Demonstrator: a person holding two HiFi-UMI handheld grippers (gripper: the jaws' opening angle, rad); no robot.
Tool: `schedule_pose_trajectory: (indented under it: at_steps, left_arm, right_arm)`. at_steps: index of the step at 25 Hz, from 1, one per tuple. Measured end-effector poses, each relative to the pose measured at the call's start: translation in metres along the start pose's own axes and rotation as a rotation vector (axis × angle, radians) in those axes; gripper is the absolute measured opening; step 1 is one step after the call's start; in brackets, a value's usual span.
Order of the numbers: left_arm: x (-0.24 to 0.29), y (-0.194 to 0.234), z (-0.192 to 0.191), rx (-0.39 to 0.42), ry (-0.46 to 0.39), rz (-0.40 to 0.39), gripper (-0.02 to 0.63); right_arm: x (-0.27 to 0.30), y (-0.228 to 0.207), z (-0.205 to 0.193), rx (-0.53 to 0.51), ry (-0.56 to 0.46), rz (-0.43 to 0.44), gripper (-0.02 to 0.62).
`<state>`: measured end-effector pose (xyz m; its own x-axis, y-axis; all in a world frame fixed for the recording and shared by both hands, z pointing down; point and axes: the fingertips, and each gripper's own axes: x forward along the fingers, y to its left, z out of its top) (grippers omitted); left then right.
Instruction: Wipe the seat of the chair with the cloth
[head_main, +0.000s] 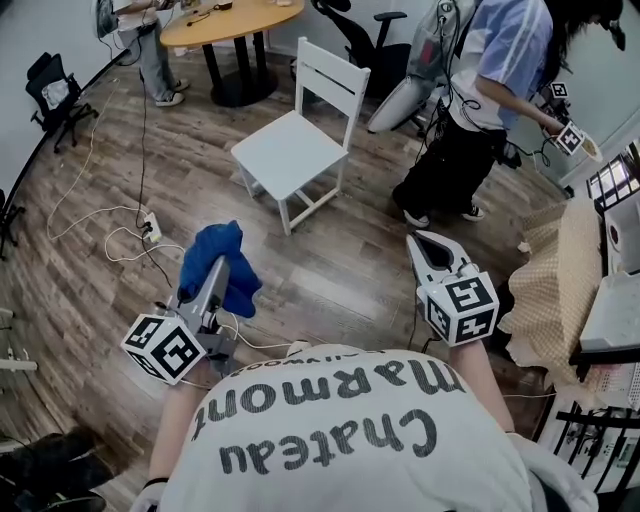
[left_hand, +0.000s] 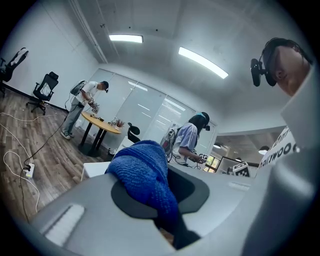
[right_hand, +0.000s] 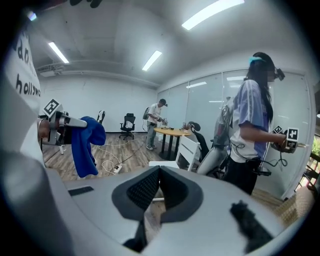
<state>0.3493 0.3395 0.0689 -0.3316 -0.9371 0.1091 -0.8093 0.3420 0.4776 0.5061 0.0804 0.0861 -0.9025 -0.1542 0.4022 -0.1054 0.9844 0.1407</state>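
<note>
Left gripper jaws clamped on the crumpled blue terry cloth, right gripper jaws pressed together, empty; white wooden chair seat sits well ahead (cloth hand looks nearer)

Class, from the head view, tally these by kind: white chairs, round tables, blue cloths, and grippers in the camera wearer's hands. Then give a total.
white chair: 1
round table: 1
blue cloth: 1
grippers: 2, the left gripper and the right gripper
Total: 5
</note>
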Motion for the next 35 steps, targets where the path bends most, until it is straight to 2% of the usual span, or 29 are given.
schedule_pose_trajectory:
  at_steps: [11,20,27,31,35]
  left_arm:
    - [0.013,0.047,0.023,-0.002,-0.008,-0.005,0.052]
    - [0.01,0.105,0.062,0.019,-0.026,0.014,0.052]
    - [0.002,0.155,0.082,0.0,-0.053,0.087,0.052]
    - [0.01,0.185,0.085,-0.006,-0.051,0.12,0.052]
    - [0.03,0.229,0.1,-0.013,-0.067,0.159,0.052]
  right_arm:
    - [0.053,0.015,0.012,-0.019,0.035,0.019,0.015]
    - [0.112,0.049,0.038,-0.016,0.02,0.046,0.015]
    - [0.159,0.061,0.049,-0.011,0.07,0.099,0.014]
    - [0.209,0.061,0.06,0.044,0.07,0.143,0.015]
    - [0.274,0.06,0.081,0.018,0.05,0.179,0.015]
